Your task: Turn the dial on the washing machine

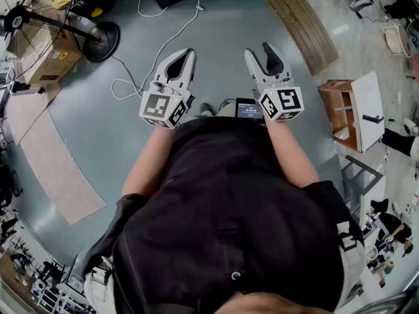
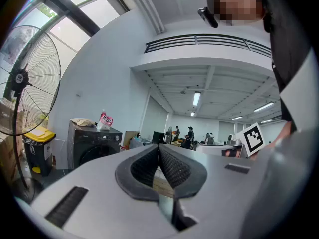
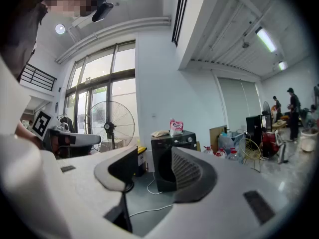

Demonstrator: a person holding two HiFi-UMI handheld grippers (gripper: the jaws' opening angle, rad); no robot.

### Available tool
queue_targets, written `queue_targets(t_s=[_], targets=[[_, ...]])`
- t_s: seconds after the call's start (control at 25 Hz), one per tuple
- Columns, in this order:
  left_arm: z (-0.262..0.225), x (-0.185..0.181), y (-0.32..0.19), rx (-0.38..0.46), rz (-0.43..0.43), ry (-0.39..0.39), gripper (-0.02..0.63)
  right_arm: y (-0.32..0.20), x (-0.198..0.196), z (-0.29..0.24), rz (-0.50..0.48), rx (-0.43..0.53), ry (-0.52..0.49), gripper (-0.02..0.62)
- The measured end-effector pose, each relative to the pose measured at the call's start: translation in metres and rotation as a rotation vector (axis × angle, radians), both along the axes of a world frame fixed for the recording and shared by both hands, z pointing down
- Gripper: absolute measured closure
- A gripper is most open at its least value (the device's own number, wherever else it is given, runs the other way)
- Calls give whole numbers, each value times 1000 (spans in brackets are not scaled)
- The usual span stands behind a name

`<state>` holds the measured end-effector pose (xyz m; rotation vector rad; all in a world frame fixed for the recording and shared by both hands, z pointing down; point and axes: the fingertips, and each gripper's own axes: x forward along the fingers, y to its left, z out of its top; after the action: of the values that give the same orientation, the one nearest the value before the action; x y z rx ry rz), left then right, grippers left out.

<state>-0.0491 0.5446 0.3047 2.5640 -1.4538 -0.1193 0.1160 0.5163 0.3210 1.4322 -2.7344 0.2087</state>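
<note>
Two grippers (image 1: pixel 185 55) (image 1: pixel 259 50), one washing machine (image 3: pixel 162 158), one fan (image 3: pixel 109 126)

This is a big open lab-cum-workshop hall, as I see it. Left of the washing machine (image 3: pixel 172 156) stand tall windows (image 3: pixel 99 98) and a pedestal fan (image 3: pixel 109 126). Right of it, people (image 3: pixel 293 108) work among gear under strip lights (image 3: pixel 264 38). Bare grey floor (image 1: pixel 131 136) lies before it.

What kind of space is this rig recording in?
Probably a large open lab or workshop hall rather than a home: a black washing machine stands against the wall near a pedestal fan, with people standing further back.
</note>
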Motion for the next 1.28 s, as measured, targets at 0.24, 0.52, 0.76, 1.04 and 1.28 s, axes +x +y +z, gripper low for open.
queue_targets(t_s=[0.24, 0.52, 0.76, 1.04, 1.28], targets=[[-4, 12, 2, -2, -13, 1, 611, -1, 11, -3, -17, -4, -3, 382], [-6, 30, -3, -14, -36, 5, 611, -4, 27, -11, -42, 12, -37, 382], [-12, 42, -11, -20, -74, -1, 611, -13, 46, -17, -67, 12, -33, 380], [-11, 56, -22, -25, -104, -16, 611, -30, 63, -15, -105, 15, -52, 380], [4, 63, -21, -54, -127, -27, 611, -37, 80, 2, -91, -8, -63, 380]])
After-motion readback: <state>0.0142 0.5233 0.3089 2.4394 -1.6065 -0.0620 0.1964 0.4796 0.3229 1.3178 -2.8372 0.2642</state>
